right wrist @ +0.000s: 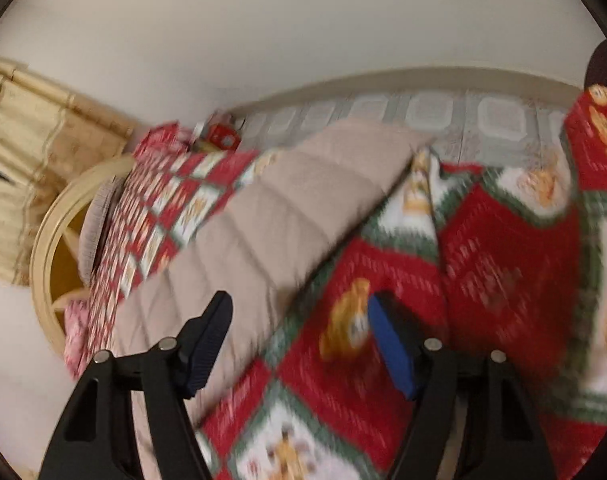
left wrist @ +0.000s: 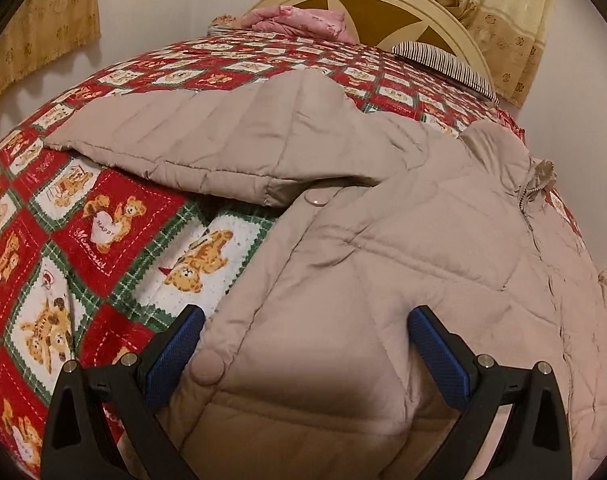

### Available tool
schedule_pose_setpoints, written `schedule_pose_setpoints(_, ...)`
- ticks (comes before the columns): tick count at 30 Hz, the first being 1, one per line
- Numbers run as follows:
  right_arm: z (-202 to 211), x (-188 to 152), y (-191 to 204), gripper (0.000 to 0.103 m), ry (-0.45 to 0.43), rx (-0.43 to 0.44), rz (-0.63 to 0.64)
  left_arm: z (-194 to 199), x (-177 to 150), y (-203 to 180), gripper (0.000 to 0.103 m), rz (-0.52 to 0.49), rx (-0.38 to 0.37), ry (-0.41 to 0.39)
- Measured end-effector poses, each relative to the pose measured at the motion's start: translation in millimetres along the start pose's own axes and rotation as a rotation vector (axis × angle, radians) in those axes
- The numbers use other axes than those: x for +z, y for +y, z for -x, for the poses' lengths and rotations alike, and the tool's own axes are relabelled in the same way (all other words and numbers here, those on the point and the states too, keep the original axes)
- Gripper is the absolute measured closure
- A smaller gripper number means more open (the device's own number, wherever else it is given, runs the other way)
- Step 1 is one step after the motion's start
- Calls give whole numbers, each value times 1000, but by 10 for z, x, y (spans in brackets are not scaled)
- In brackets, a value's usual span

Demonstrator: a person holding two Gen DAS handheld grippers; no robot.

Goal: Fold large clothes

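Spread across the red teddy-bear patchwork quilt [left wrist: 103, 216], filling lower right of the left view: beige quilted puffer jacket [left wrist: 383, 248], sleeve [left wrist: 207, 140] flung upper left. Likely light, puffy, slippery, springy; best pinched at hem or cuff. Left claw [left wrist: 307, 344] released astride the hem; right claw [right wrist: 299, 340] released too, hovering by the sleeve.

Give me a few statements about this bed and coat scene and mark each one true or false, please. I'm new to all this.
1. The beige padded coat lies on a red teddy-bear quilt. True.
2. The left gripper has its jaws clamped shut on a coat sleeve. False: the jaws stand wide open over the coat's body, gripping nothing.
3. A striped pillow sits near the cream headboard. True.
4. The right gripper is holding the coat. False: its jaws are open, with a coat sleeve stretching away ahead of them.
5. The curtains are dark blue. False: they are pale yellow with a gold pattern.
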State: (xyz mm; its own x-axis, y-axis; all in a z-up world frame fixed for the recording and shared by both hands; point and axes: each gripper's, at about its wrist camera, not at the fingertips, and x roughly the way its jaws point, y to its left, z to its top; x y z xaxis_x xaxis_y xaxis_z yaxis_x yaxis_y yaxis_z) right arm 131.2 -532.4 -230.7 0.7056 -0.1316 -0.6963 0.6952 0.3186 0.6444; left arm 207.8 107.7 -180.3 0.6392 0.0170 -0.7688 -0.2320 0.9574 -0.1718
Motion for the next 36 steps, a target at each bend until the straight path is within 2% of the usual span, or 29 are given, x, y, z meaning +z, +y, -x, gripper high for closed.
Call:
schedule_pose_setpoints(5, -183, 187, -23, 29, -59, -100, 9, -19, -7, -38, 1, -20, 24, 6)
schedule_pose_setpoints(7, -185, 221, -33, 34, -66, -135, 39, -33, 6, -47, 1, -21, 25, 7)
schedule_pose_setpoints(8, -172, 226, -36, 47, -71, -167, 48, -45, 18, -53, 1, -22, 27, 8)
schedule_pose_setpoints(9, -137, 237, -67, 65, -76, -181, 44, -50, 21, -57, 1, -24, 31, 10)
schedule_pose_setpoints(11, -97, 276, -102, 88, -80, -157, 44, -69, 44, -54, 1, -26, 33, 11)
schedule_pose_setpoints(13, 18, 304, -124, 91, -100, -134, 76, -70, 47, -50, 1, -26, 33, 11)
schedule_pose_setpoints(15, 188, 316, -5, 92, -156, -105, 130, -71, 48, -53, 1, -24, 30, 11)
schedule_pose_setpoints(20, 883, 193, 571, 92, -260, 13, 293, -73, 53, -48, 1, -21, 24, 10)
schedule_pose_setpoints(23, 1224, -57, 1103, 93, -295, 112, 417, -62, 47, -25, 1, -14, 12, 6)
schedule_pose_setpoints(27, 1595, -624, 1819, 93, -280, 266, 605, -44, 40, 9, 1, -2, -9, 0)
schedule_pose_setpoints(31, 1618, -1406, 2453, 93, -185, 407, 787, -27, 35, 37, 1, 9, -29, -5)
schedule_pose_setpoints(36, 1164, -2516, 3032, 93, 15, 501, 946, -5, 29, 85, 1, 25, -56, -14)
